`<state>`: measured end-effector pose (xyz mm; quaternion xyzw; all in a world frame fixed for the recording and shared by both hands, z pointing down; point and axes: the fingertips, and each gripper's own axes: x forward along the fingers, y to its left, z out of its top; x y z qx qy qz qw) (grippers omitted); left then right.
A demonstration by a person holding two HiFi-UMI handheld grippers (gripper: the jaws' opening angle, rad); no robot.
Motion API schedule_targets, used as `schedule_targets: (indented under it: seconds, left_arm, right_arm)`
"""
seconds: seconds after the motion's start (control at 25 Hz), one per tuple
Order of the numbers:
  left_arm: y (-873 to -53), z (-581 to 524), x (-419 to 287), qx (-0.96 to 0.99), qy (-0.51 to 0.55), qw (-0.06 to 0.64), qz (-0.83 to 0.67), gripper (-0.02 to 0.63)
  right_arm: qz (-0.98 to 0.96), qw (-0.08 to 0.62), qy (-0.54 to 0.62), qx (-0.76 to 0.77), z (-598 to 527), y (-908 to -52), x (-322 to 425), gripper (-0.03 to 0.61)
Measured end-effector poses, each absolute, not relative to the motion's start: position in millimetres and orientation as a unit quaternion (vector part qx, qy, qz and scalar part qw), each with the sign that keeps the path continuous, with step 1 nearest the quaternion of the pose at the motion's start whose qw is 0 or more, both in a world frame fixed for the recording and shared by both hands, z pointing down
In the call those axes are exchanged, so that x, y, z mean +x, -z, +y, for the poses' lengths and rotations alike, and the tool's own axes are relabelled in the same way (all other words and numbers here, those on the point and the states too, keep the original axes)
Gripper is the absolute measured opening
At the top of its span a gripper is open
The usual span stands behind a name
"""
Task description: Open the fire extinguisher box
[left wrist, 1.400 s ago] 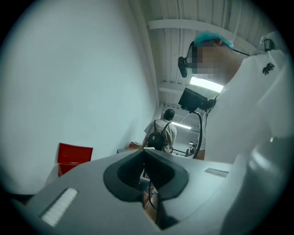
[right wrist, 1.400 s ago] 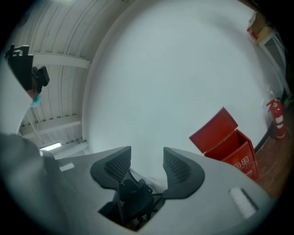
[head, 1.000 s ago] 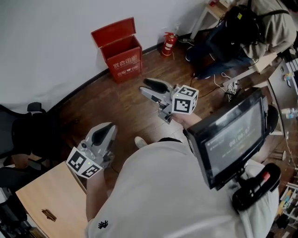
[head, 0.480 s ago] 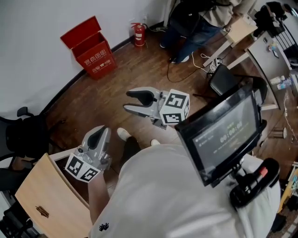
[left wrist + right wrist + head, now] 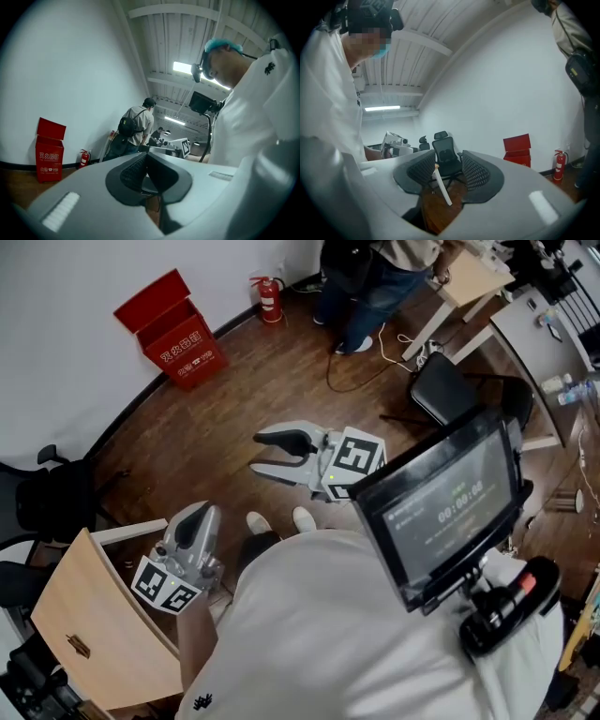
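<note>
The red fire extinguisher box (image 5: 181,341) stands on the wooden floor against the white wall, its lid (image 5: 148,300) raised upright. It also shows in the left gripper view as the box (image 5: 49,157) and in the right gripper view as the box (image 5: 517,150). A red fire extinguisher (image 5: 269,298) stands to its right. My right gripper (image 5: 262,454) hovers mid-room, far from the box, jaws apart with nothing between them. My left gripper (image 5: 198,515) hangs low by my leg, its pads (image 5: 133,171) pressed together, empty.
A person with a backpack (image 5: 370,277) stands at the far wall near a desk (image 5: 473,277). A black office chair (image 5: 42,502) is at the left, a wooden cabinet (image 5: 94,634) at lower left, a black stool (image 5: 450,390) and cables (image 5: 375,357) at the right.
My view has swung, so the box now sits further up and left in the head view. The right gripper has come lower toward the middle, and its jaws stand slightly narrower.
</note>
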<state>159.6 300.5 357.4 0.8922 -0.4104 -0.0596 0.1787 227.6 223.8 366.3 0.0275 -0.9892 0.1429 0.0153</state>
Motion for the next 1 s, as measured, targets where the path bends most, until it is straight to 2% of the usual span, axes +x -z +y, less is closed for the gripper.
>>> schedule_targets:
  seconds: [1.0]
  left_arm:
    - [-352.9, 288.0, 174.2, 0.902, 0.044, 0.162, -0.397, -0.005]
  right_arm:
    - [-0.993, 0.023, -0.11, 0.023, 222.2, -357.4, 221.5, 0.178]
